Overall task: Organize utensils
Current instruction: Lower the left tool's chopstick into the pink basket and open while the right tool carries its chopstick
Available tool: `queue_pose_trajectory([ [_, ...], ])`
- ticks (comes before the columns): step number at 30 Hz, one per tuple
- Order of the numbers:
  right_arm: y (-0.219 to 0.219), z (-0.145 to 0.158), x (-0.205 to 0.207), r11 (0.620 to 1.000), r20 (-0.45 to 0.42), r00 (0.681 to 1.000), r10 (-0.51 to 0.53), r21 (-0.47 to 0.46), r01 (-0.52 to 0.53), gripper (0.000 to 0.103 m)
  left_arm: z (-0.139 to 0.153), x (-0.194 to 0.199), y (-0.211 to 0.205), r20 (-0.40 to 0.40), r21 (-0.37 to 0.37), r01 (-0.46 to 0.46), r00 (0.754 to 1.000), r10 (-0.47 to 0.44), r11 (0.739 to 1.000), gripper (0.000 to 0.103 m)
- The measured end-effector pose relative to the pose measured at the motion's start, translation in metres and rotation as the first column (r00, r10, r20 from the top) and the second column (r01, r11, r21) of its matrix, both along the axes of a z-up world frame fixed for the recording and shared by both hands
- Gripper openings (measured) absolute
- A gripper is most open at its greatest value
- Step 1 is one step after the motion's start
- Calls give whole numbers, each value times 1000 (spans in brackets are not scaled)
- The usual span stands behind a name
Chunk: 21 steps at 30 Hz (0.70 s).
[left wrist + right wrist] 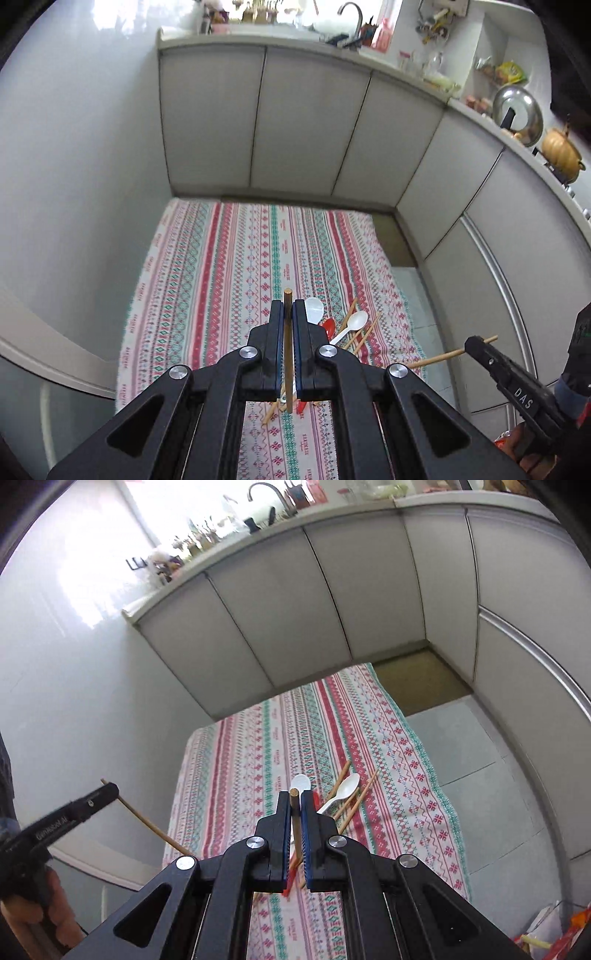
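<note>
My left gripper (288,308) is shut on a wooden chopstick (288,350) and holds it above the striped tablecloth (221,277). My right gripper (294,799) is shut on another wooden chopstick (294,814); it shows in the left wrist view (476,341) with its chopstick (437,358) sticking out. The left gripper shows in the right wrist view (109,790) with its chopstick (147,821). A pile on the cloth holds white plastic spoons (354,323) (343,790), a red spoon (328,326) and several chopsticks (360,797).
White cabinet doors (303,122) stand behind the table, under a cluttered counter with a sink tap (352,11). A white wall (74,166) is on the left. Grey floor tiles (480,775) lie to the right of the table.
</note>
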State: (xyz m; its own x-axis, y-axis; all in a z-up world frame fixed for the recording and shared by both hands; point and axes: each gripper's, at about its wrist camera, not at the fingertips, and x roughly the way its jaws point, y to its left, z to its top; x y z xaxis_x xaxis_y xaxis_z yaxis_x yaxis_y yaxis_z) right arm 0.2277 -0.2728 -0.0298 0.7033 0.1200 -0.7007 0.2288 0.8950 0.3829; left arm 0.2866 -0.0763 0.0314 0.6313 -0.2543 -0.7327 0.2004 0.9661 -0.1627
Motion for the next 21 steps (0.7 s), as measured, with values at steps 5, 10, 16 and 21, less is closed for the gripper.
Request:
queue_pose_trajectory([
  [5,14,11,-32,1000,42,999,29,4,-29,5,36,-37,26,93,3,-18,995,18,1000,4],
  [10,23,13,-55,997,74,996,57,40,-60,5,59,-68,49,198,52,-55,979,44,997,4],
  [16,36,10,-71,994,106,990,89,54,-95,5,48,-77,81,204,42,-99,975,88,994,4],
  [21,48,8,-73,992,108,987,115,44,-121,5,16,-61,92,180,47,-133,976,122,990,4],
])
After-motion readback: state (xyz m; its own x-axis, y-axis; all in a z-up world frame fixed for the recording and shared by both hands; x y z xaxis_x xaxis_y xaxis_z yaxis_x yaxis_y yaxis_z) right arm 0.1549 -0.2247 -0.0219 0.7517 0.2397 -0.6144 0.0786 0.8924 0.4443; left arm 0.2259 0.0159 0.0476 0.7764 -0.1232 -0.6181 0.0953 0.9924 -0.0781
